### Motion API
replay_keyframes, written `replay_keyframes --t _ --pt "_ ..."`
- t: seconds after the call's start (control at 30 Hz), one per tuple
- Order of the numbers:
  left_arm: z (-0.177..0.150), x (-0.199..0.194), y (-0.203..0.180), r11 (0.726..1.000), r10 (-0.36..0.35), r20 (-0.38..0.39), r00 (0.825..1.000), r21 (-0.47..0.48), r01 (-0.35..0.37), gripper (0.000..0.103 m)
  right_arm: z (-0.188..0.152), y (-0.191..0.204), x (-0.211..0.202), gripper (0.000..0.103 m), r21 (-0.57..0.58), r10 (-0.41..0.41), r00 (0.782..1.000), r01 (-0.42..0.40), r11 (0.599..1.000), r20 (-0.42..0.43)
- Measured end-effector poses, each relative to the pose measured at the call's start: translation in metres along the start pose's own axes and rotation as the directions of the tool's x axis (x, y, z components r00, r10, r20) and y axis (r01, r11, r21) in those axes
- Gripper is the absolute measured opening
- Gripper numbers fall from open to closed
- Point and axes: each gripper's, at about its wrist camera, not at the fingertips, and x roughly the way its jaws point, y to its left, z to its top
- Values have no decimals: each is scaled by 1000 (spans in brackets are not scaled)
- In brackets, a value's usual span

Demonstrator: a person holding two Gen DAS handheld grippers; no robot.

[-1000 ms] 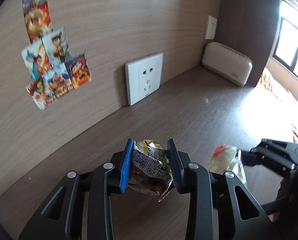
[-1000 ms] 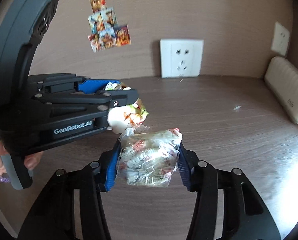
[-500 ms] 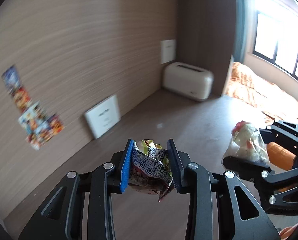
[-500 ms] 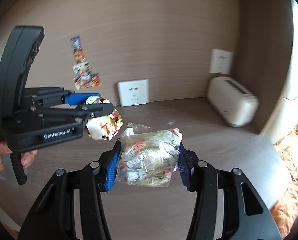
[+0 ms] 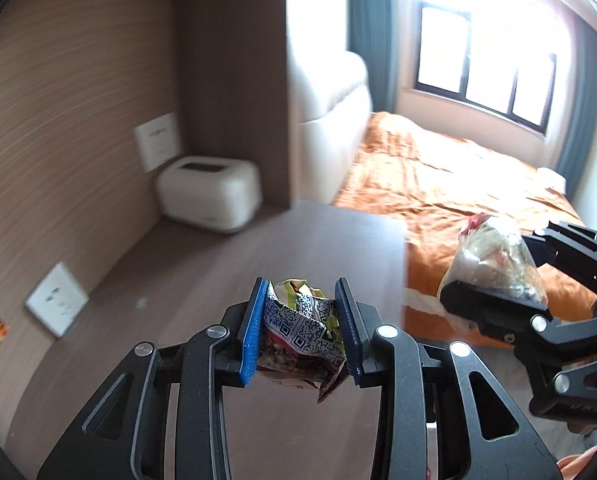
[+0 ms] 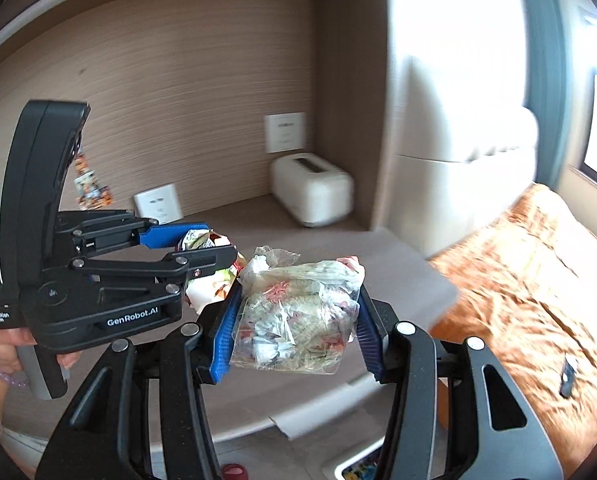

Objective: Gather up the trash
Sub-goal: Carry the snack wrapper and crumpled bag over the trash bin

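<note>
Left wrist view: the left gripper (image 5: 302, 320) has its jaws nearly together, clamped on a crumpled wrapper (image 5: 300, 334) with a QR code, held in the air above the brown desk (image 5: 202, 280). Back in the corner sits a white box (image 5: 208, 192) below a wall plate (image 5: 157, 141); a socket (image 5: 56, 304) is lower on the panel wall. Past the desk edge lies an orange bed (image 5: 450, 184) under a window (image 5: 482, 68). At right, the right gripper (image 5: 494, 276) carries a clear bag (image 5: 494, 256) over the bed's edge.

Right wrist view: the right gripper (image 6: 294, 320), jaws about half apart, presses both blue pads on the clear bag (image 6: 294, 316) of crumpled scraps, above the desk's front edge (image 6: 418, 280). The left gripper (image 6: 202, 248), held by a hand (image 6: 6, 348), hangs just left with the wrapper (image 6: 202, 240), partly hiding the socket (image 6: 158, 206). A red cap (image 6: 233, 471) lies on the floor below.
</note>
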Motion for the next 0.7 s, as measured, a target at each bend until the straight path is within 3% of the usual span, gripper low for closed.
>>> replay_keyframes --t 0.37,0.7 --pt "15 28 -113 983 -138 -37 990 120 141 34 -43 -78 -54 52 119 -141 990 140 983 -1" --pt "0 62 -197 952 -222 -112 969 189 240 34 -92 -132 -78 52 220 -204 977 211 952 -57"
